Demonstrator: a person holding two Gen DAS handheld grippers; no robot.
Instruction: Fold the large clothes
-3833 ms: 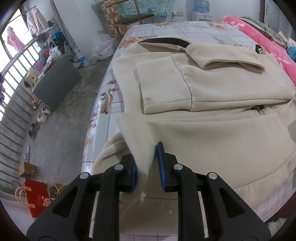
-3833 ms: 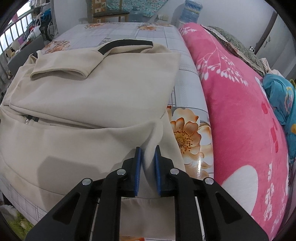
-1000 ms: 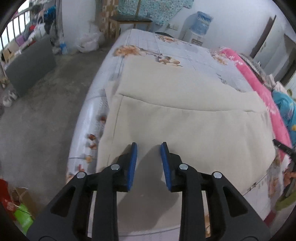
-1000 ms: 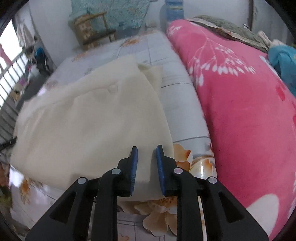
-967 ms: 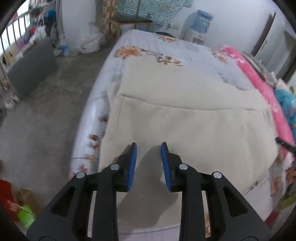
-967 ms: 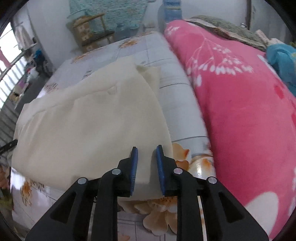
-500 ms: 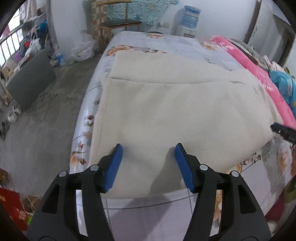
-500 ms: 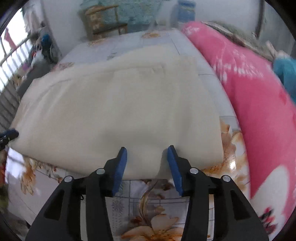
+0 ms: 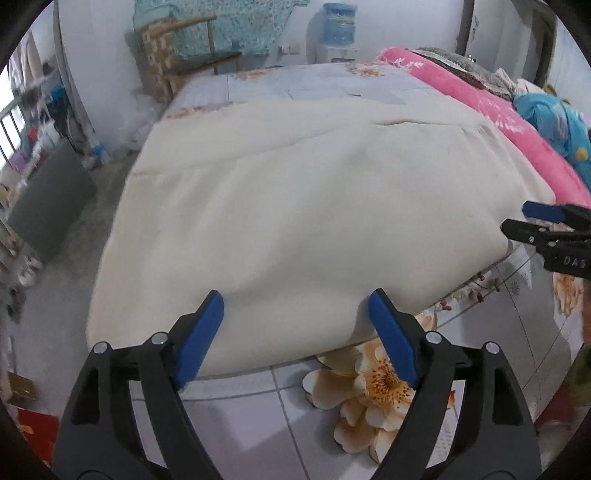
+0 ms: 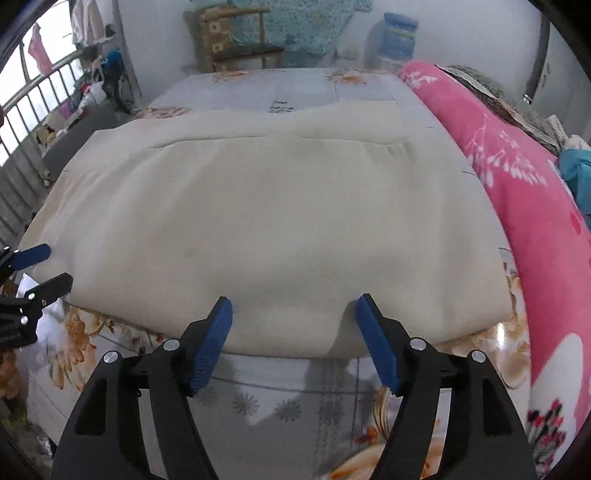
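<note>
**Caller:** Cream fleece, folded into one broad slab: the garment [image 9: 295, 206] lies flat across the bed [image 9: 332, 79], its near edge running along the floral sheet close to both cameras.

**Partner:** And the left gripper [image 9: 295, 314]?

**Caller:** Jaws spreading apart right now, blue pads [image 9: 201, 332] wide on either side of the near hem. Cloth sits in the gap, but neither pad is pressing on it.

**Partner:** Same on the other side?

**Caller:** Much the same. The right gripper [image 10: 294, 312] is opening too, pads clear of the fabric, the folded edge just beyond its tips. From the left camera you catch it at the garment's right corner.

**Partner:** What's beside the garment?

**Caller:** A pink blanket [image 10: 524, 192] rolled along the right of the bed, just beside the fleece. A water dispenser [image 9: 338, 35] stands at the far wall.
</note>
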